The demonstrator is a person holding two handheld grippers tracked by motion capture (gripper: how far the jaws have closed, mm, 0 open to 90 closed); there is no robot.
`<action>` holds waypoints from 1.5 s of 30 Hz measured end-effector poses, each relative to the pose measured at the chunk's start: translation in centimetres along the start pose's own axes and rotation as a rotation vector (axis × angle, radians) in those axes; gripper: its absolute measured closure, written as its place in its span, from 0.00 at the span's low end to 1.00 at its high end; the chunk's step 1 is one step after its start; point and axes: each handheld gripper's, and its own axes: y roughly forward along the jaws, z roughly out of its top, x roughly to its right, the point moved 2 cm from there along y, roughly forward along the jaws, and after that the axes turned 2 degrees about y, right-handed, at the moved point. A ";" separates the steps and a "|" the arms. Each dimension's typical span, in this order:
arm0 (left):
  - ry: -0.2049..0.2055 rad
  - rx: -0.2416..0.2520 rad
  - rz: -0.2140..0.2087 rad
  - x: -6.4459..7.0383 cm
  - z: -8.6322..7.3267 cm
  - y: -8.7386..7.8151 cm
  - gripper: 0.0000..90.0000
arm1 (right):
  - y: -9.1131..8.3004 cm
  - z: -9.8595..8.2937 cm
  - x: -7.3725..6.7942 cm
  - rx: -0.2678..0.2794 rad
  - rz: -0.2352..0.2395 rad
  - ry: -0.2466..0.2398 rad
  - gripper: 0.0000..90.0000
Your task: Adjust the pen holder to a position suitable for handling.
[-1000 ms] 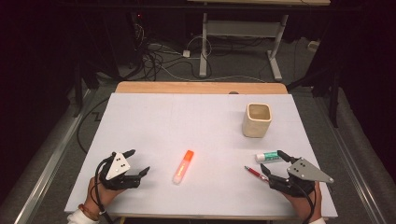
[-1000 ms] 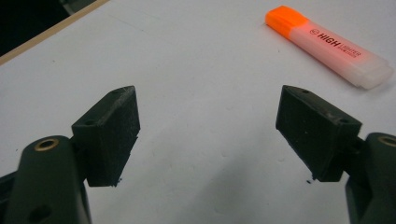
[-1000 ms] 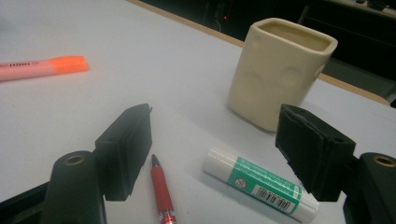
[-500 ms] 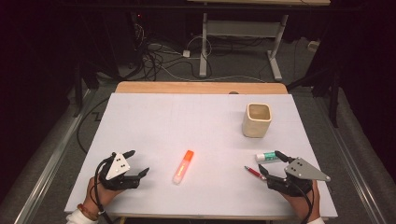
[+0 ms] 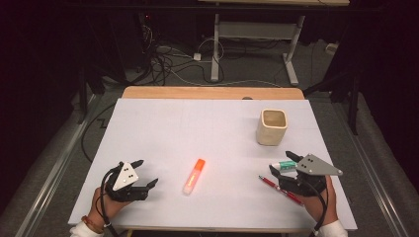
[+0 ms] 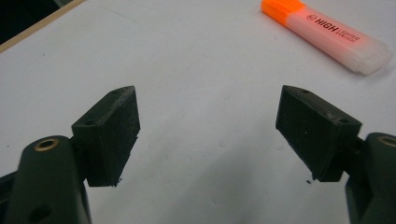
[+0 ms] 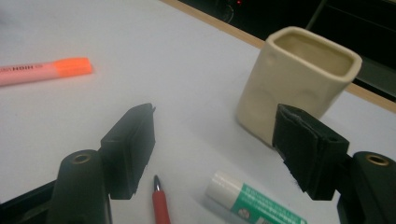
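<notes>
Both tools rest low at the near edge of the white table [image 5: 163, 128], each with its jaws spread and nothing between them. The left tool [image 5: 143, 174] sits near the left corner, and the orange highlighter [image 5: 194, 176] lies just to its right, apart from it. The right tool [image 5: 282, 164] sits at the near right, its jaws standing over a red pen [image 5: 281, 189] and a green-and-white tube [image 5: 284, 165], touching neither as far as I can see. A cream cup [image 5: 272, 127] stands upright just beyond them.
</notes>
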 end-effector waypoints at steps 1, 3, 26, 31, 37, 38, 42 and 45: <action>0.003 0.000 0.001 0.0 0.0 0.0 0.23 | 0.2 0.5 0.2 -0.003 0.014 0.000 0.34; 0.005 0.001 0.002 0.1 0.0 -0.1 0.23 | 0.7 2.0 0.8 -0.038 0.025 -0.036 0.34; 0.023 -0.009 -0.001 -0.1 -0.1 0.0 0.23 | 7.9 8.6 5.9 -0.254 0.042 -0.090 0.37; 0.032 -0.019 -0.002 0.0 -0.1 0.1 0.23 | 9.1 9.3 6.7 -0.287 0.065 -0.079 0.38; 0.020 -0.027 -0.007 0.1 -0.1 0.2 0.23 | 10.8 9.6 7.3 -0.350 0.082 -0.060 0.43; 0.023 -0.027 -0.010 0.1 -0.1 0.2 0.23 | 11.1 9.6 7.4 -0.366 0.092 -0.055 0.44; 0.042 -0.031 -0.014 0.2 -0.2 0.4 0.23 | 12.6 9.2 7.9 -0.472 0.120 -0.050 0.50; 0.046 -0.034 -0.017 0.2 -0.3 0.4 0.23 | 13.1 8.7 8.1 -0.528 0.153 -0.061 0.55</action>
